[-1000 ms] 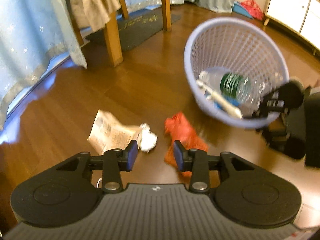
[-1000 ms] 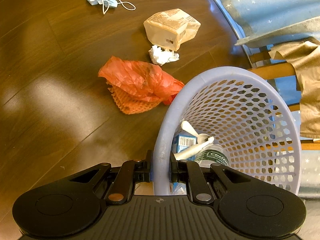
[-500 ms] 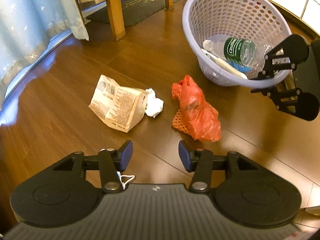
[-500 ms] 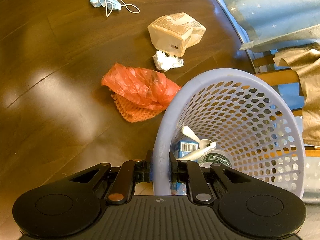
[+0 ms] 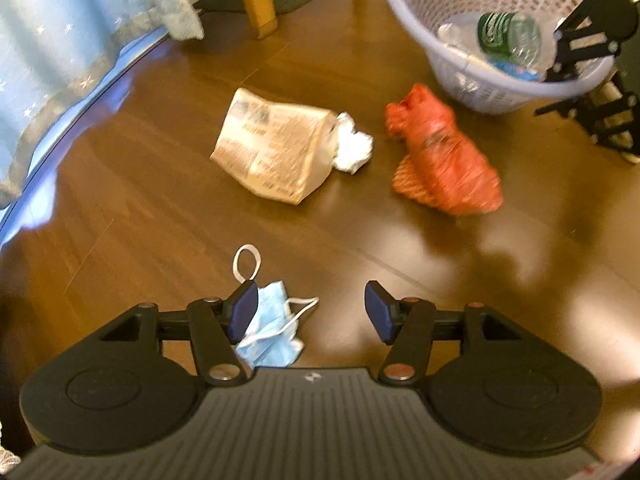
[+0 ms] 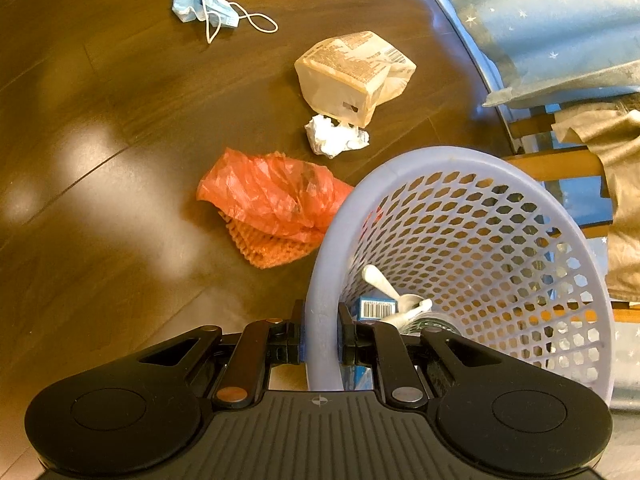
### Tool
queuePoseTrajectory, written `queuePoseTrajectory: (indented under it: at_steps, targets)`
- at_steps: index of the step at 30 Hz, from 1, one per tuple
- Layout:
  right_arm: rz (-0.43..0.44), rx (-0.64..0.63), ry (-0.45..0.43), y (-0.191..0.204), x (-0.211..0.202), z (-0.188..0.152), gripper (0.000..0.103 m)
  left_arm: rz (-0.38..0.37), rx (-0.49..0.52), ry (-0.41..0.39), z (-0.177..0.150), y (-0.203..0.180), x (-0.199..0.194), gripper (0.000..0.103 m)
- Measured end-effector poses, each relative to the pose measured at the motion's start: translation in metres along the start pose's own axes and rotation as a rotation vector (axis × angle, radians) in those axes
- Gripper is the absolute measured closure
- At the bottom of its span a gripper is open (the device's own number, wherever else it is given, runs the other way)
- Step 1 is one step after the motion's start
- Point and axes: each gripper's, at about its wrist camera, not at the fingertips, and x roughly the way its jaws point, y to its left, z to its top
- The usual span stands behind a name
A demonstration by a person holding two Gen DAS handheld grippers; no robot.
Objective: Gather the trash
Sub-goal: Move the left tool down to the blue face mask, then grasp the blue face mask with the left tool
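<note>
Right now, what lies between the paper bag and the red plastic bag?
A crumpled white tissue lies against the paper bag, apart from the red plastic bag; the right wrist view shows it clearest.

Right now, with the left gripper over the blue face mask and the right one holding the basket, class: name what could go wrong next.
1. The open left gripper sits off-centre: the crumpled blue face mask lies by its left finger, so closing may pinch only an edge or a white ear loop.
2. The right gripper clamps the lavender mesh basket only at its rim; tilted, it might slip or spill the plastic bottle.
</note>
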Motion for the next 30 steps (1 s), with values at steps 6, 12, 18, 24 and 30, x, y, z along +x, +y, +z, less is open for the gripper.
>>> queuePoseTrajectory:
  at_steps: [6,12,18,24,30]
  targets:
    - [0.003,-0.003,0.013,0.000,0.003,0.005,0.093,0.028,-0.008,0.039,-0.013,0.016,0.017,0.048]
    - [0.004,-0.002,0.025,-0.002,0.005,0.010,0.093,0.048,-0.007,0.060,-0.025,0.023,0.034,0.048]
    - [0.004,-0.007,0.029,-0.001,0.005,0.011,0.093,0.053,-0.010,0.066,-0.030,0.029,0.046,0.048]
    - [0.004,-0.008,0.030,-0.001,0.005,0.012,0.093,0.044,0.012,0.080,-0.033,0.031,0.055,0.048]
    - [0.004,-0.010,0.031,-0.001,0.007,0.012,0.093,0.042,0.036,0.101,-0.037,0.031,0.069,0.049]
